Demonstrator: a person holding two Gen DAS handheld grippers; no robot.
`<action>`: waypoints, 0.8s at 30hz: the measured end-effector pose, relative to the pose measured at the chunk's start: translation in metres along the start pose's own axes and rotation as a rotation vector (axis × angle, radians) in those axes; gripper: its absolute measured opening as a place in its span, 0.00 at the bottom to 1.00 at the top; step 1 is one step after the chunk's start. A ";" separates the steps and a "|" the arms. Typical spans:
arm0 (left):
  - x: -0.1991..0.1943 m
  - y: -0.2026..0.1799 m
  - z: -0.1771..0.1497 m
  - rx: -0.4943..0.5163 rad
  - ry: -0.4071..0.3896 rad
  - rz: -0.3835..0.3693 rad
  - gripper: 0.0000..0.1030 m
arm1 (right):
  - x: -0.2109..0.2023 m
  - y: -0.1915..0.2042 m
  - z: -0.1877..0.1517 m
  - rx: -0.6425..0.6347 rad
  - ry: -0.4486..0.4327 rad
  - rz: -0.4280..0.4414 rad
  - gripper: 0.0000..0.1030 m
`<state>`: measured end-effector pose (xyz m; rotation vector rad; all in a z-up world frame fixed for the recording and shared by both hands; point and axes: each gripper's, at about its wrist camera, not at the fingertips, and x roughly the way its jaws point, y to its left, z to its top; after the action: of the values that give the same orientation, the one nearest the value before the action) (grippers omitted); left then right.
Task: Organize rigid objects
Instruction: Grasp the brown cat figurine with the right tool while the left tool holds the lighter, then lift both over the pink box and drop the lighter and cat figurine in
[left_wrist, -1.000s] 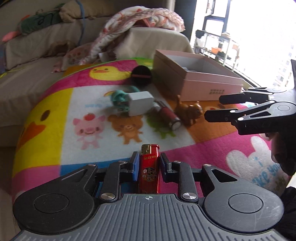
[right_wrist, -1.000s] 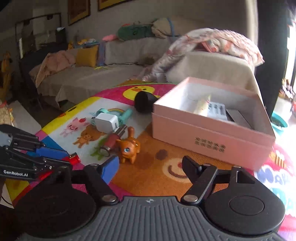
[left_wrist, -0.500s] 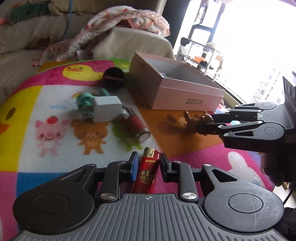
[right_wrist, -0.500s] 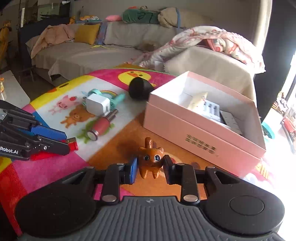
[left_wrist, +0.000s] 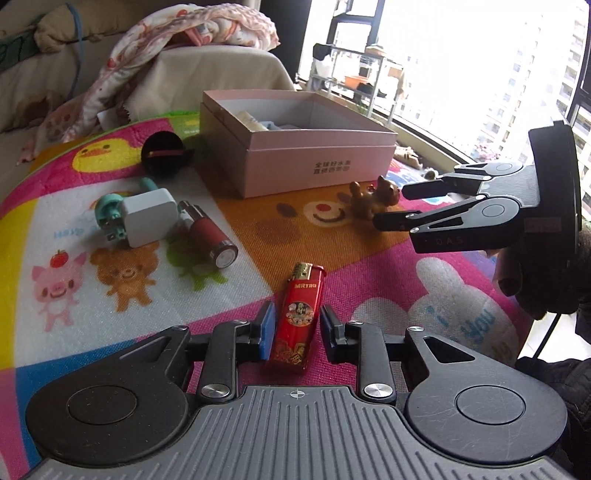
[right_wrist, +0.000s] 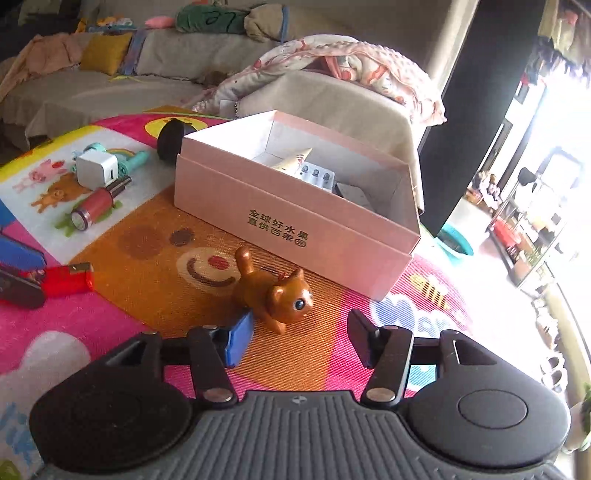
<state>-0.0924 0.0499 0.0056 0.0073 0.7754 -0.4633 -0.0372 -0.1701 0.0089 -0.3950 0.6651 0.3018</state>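
Observation:
A red lighter lies on the cartoon mat between the fingers of my left gripper, which is open with a gap on each side; the lighter also shows in the right wrist view. A brown cat figurine stands on the mat in front of the pink box, just beyond my open right gripper. In the left wrist view the figurine sits at the tips of the right gripper. The box holds a few items.
A white charger, a teal object, a red cylinder and a black round case lie on the mat left of the box. A covered sofa with a blanket stands behind. A bright window is to the right.
Both grippers have opened. The left let go of the red lighter and the right let go of the cat figurine; both now rest on the mat nearer the pink box.

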 end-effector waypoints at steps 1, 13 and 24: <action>0.001 -0.001 0.000 0.001 -0.002 0.005 0.28 | -0.001 -0.004 0.001 0.043 0.008 0.048 0.61; 0.013 -0.024 0.013 0.103 0.058 0.075 0.29 | 0.016 -0.002 0.009 0.222 0.020 0.070 0.48; 0.008 -0.024 0.008 0.094 0.036 0.062 0.26 | 0.008 -0.005 0.001 0.206 -0.029 0.082 0.46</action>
<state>-0.0918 0.0239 0.0097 0.1272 0.7860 -0.4414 -0.0284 -0.1732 0.0058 -0.1662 0.6783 0.3131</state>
